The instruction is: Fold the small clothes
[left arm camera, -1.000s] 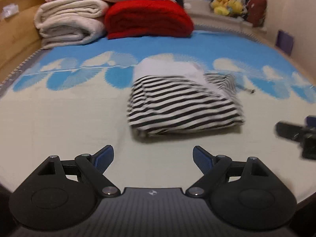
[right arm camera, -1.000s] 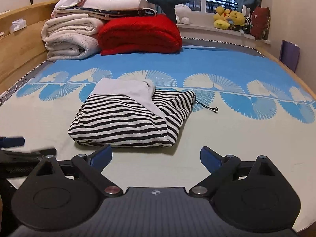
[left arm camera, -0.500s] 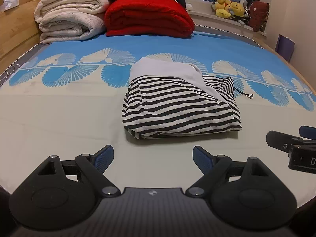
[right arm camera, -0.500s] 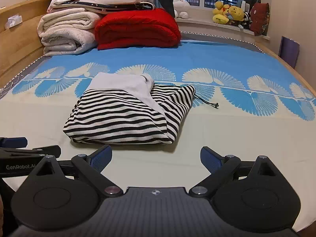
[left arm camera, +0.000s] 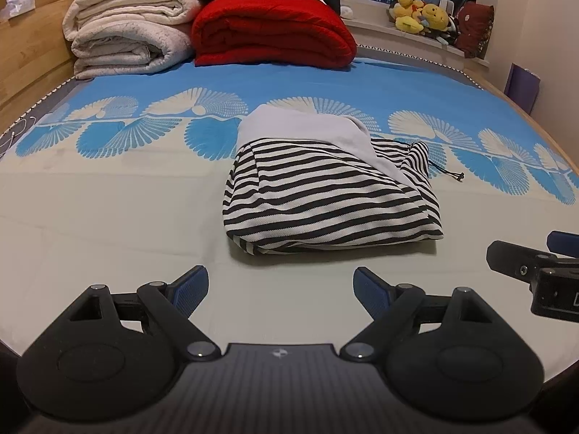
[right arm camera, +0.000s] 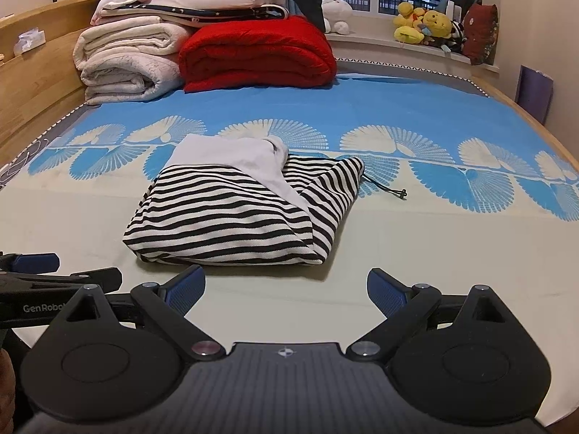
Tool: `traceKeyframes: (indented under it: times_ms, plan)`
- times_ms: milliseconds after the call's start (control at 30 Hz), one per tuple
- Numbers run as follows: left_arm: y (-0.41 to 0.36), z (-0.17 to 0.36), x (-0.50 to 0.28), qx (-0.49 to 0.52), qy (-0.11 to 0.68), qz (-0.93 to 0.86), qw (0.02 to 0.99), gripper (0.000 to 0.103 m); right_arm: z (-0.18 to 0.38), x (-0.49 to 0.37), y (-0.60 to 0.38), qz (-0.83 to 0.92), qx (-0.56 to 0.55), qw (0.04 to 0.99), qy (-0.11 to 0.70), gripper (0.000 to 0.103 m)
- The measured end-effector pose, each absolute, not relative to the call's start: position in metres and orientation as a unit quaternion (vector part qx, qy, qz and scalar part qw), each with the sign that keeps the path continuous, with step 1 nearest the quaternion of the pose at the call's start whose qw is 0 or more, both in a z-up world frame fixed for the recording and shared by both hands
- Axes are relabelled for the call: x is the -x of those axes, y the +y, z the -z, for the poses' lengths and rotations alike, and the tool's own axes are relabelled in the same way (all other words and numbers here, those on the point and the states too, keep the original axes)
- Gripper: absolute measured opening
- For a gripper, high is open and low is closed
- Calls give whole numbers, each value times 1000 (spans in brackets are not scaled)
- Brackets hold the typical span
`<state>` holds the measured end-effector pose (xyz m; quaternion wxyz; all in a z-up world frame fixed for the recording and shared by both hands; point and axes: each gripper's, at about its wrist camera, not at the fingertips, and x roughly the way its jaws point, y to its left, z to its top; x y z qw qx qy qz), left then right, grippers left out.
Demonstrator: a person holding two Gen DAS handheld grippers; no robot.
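Observation:
A black-and-white striped garment (left arm camera: 325,199) with a grey band lies folded into a compact rectangle on the bed; it also shows in the right wrist view (right arm camera: 235,213). A thin black drawstring (right arm camera: 387,190) trails from its right side. My left gripper (left arm camera: 280,285) is open and empty, held just in front of the garment's near edge. My right gripper (right arm camera: 286,289) is open and empty, also just short of the near edge. Each gripper shows at the side of the other's view: the right one (left arm camera: 535,271), the left one (right arm camera: 54,278).
The bed sheet (left arm camera: 108,217) is pale near me and blue with white fan shapes farther back. Folded white blankets (left arm camera: 126,43) and a red blanket (left arm camera: 271,32) are stacked at the head. Plush toys (right arm camera: 427,25) sit on the windowsill. A wooden bed frame (right arm camera: 32,83) runs along the left.
Both grippers have drawn back slightly and steadied, staying open. The garment has not moved.

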<state>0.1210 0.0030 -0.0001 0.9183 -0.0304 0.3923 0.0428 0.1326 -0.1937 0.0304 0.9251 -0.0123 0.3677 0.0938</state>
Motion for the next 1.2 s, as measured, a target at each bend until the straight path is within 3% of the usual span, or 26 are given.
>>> traceKeyframes:
  times_ms: [1200]
  plan:
    - [6,1,-123,34,391,-32,919,91,-29,-135,-188,-103,16,923,371,96]
